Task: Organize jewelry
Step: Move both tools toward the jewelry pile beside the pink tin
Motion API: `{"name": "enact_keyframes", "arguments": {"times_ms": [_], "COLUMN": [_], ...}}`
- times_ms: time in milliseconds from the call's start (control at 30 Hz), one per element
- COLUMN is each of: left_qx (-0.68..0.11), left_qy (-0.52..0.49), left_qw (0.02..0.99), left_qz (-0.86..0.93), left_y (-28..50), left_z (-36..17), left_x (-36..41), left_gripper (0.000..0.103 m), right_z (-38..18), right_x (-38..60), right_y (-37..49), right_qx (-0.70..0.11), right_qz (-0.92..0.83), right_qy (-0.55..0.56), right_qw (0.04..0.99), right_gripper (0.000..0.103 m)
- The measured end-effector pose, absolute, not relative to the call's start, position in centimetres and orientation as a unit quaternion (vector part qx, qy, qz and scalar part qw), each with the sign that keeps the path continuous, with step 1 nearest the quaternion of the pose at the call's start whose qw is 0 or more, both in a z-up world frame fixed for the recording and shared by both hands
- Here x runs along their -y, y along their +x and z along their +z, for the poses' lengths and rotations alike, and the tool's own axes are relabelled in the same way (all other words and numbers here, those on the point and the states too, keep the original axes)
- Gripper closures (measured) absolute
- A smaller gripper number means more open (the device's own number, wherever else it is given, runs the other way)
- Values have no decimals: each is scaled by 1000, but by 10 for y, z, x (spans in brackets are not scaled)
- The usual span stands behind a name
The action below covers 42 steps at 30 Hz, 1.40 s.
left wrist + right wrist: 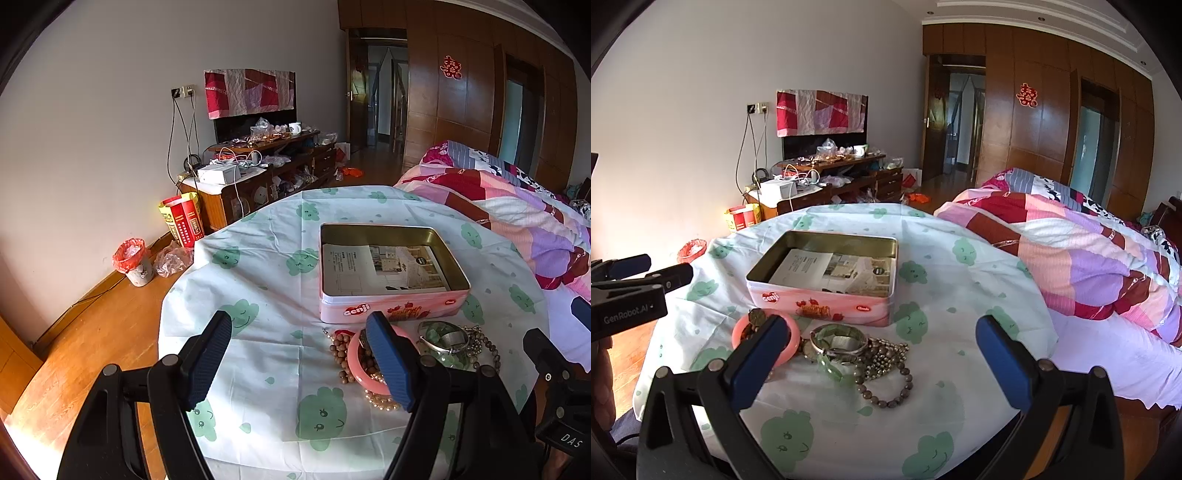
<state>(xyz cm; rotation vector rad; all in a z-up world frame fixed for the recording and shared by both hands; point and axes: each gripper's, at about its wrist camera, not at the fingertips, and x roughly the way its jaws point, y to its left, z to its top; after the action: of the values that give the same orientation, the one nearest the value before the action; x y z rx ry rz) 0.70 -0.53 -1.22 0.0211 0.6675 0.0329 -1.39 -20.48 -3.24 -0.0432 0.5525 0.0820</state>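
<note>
Both grippers, left gripper (pixel 301 363) and right gripper (pixel 882 363), hover spread and empty above the tangled jewelry pile (pixel 849 350) at lower centre before the pink tin (pixel 827 273); lifting one bracelet may drag others.

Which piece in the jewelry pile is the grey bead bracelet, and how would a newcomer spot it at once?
Start at the open pink rectangular metal tin on the round table with the cloud-print cloth; the jewelry pile lies just in front of it. At the pile's near edge sits a loop of round dull grey-brown beads. Unlike the solid pink plastic bangle and silver metal bangle, it is loosely strung.
</note>
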Motion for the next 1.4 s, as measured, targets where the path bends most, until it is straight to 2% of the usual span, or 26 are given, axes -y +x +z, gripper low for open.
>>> {"name": "enact_keyframes", "arguments": {"times_ms": [1400], "left_qx": [-336], "left_qy": [14], "left_qw": [942], "left_qz": [17], "left_y": [8], "left_z": [-22], "left_x": [7], "left_gripper": [27], "right_z": [-39], "right_x": [202], "right_y": [-12], "right_qx": [-282], "right_qz": [41], "right_qy": [-18], "right_qw": [958], "right_gripper": [0]}}
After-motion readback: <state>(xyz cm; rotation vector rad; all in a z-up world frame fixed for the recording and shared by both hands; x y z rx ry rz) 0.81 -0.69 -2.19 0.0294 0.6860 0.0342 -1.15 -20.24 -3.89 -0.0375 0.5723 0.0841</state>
